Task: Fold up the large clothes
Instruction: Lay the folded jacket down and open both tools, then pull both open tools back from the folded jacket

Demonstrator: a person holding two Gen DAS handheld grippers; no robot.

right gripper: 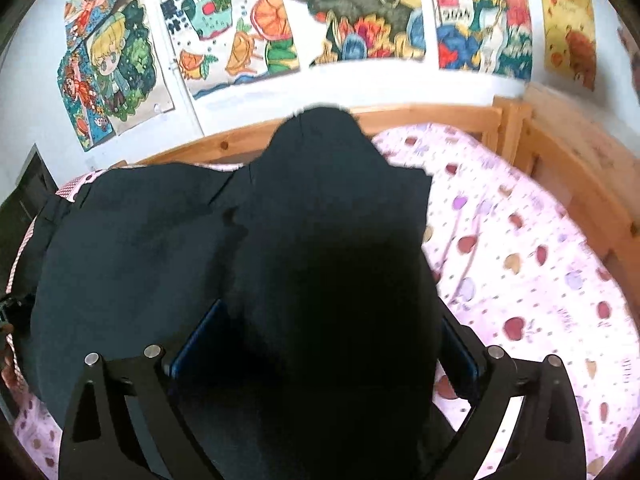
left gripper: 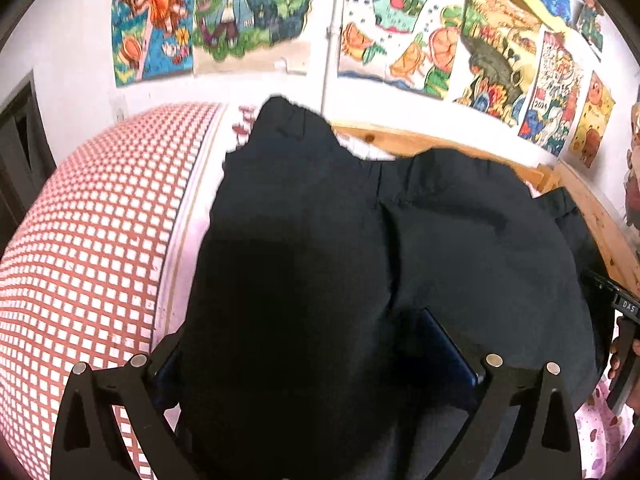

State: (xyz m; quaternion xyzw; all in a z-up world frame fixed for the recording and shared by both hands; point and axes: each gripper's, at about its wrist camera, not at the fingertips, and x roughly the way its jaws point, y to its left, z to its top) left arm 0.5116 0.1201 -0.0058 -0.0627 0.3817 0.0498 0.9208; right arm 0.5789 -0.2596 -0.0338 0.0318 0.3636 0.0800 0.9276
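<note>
A large black garment (left gripper: 460,240) (right gripper: 140,240), with a waistband and seams like trousers, lies spread on the bed. In the left wrist view a raised fold of it fills the gap between the wide-apart fingers of my left gripper (left gripper: 304,360), which stands open. The blue pads (left gripper: 444,344) sit beside the cloth; I cannot tell if they touch it. In the right wrist view another hump of the same cloth rises between the fingers of my right gripper (right gripper: 328,344), also open. Part of the right gripper and a hand (left gripper: 624,340) shows at the left wrist view's right edge.
A red-and-white checked pillow or quilt (left gripper: 80,260) lies left of the garment. The pink sheet with hearts (right gripper: 520,260) stretches to the right. A wooden bed frame (right gripper: 440,114) runs along the back and right side, below a wall of coloured drawings (right gripper: 340,20).
</note>
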